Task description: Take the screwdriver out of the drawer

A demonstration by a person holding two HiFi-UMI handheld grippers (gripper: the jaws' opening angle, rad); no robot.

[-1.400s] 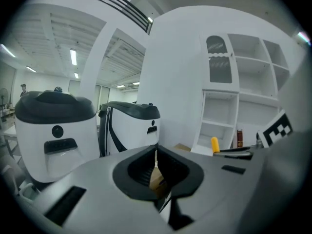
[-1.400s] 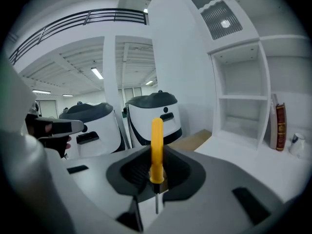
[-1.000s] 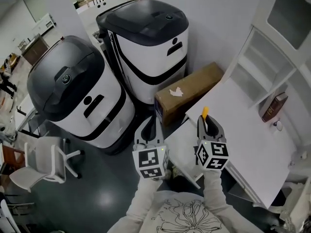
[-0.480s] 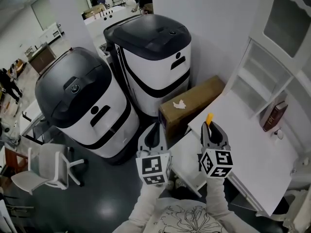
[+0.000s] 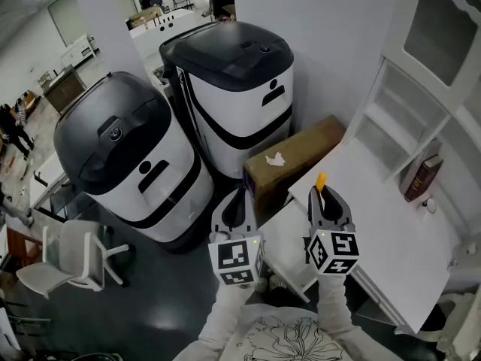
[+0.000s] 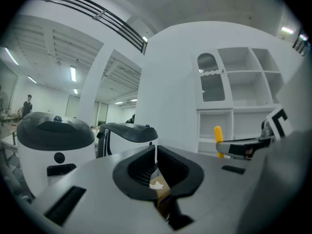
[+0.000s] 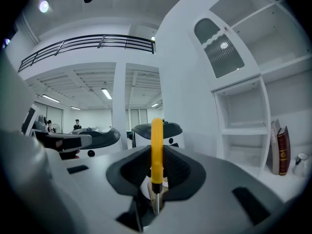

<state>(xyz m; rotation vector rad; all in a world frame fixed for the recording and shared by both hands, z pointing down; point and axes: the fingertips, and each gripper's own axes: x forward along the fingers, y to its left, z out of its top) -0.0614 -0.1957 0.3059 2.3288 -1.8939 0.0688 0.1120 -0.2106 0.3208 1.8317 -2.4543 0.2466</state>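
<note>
The right gripper's [image 7: 155, 177] jaws pinch the yellow-handled, steel-shafted screwdriver [image 7: 156, 145] at the base of its handle, which points upward. The left gripper's [image 6: 155, 169] jaws meet on nothing. Both have lifted slightly within the last second, so the screwdriver now hangs over the white desk's [image 5: 391, 209] edge, seemingly clear of the drawer. No writing is legible; the red-brown book's [image 5: 418, 177] spine is too small.

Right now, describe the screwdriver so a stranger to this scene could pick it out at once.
Find the white desk with shelves at the right of the head view, beside the two white-and-black machines. Over its left corner the right gripper is shut on the screwdriver, handle sticking out ahead. Its slim yellow handle is the only yellow thing there; the left gripper beside it holds nothing.
</note>
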